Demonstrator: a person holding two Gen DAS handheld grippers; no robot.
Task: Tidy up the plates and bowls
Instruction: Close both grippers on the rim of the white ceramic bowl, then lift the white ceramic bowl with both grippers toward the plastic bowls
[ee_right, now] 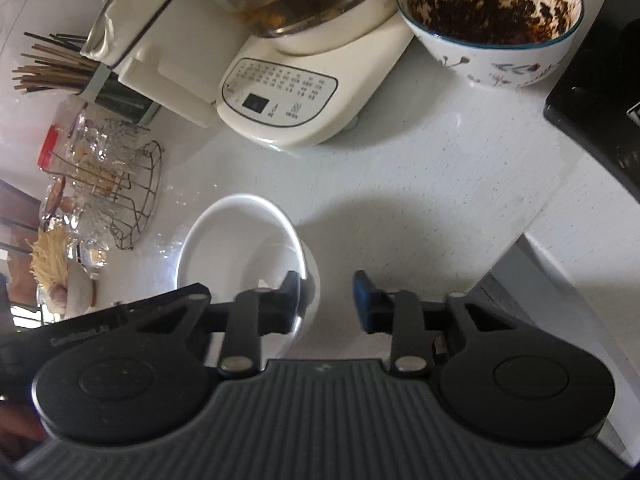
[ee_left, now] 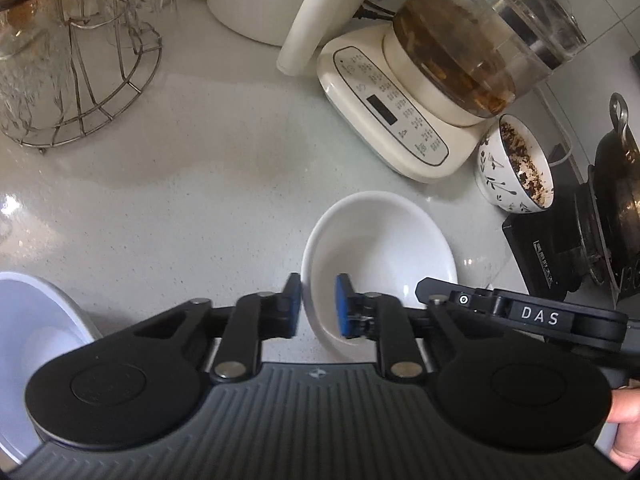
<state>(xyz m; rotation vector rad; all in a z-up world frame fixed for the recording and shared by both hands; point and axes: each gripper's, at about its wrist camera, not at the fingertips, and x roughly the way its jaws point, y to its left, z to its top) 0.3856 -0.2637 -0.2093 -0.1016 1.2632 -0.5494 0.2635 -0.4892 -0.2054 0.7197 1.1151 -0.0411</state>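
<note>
A plain white bowl (ee_left: 380, 256) sits on the pale counter. My left gripper (ee_left: 319, 306) straddles its near-left rim, one blue pad outside and one inside, jaws apart and not pressing. The same bowl (ee_right: 240, 248) shows in the right wrist view. My right gripper (ee_right: 326, 304) is open at the bowl's right side, its left finger (ee_right: 294, 300) over the rim, its right finger over bare counter. The right gripper's arm (ee_left: 520, 312) reaches in at the right of the left wrist view. Another white dish (ee_left: 36, 340) lies at the lower left.
A cream kettle base with a glass pot (ee_left: 420, 112) stands behind the bowl. A patterned bowl with dark residue (ee_left: 516, 168) sits to its right, by a black stove (ee_left: 560, 248). A wire rack of glasses (ee_left: 72, 60) is at the far left. The counter edge (ee_right: 532, 236) is on the right.
</note>
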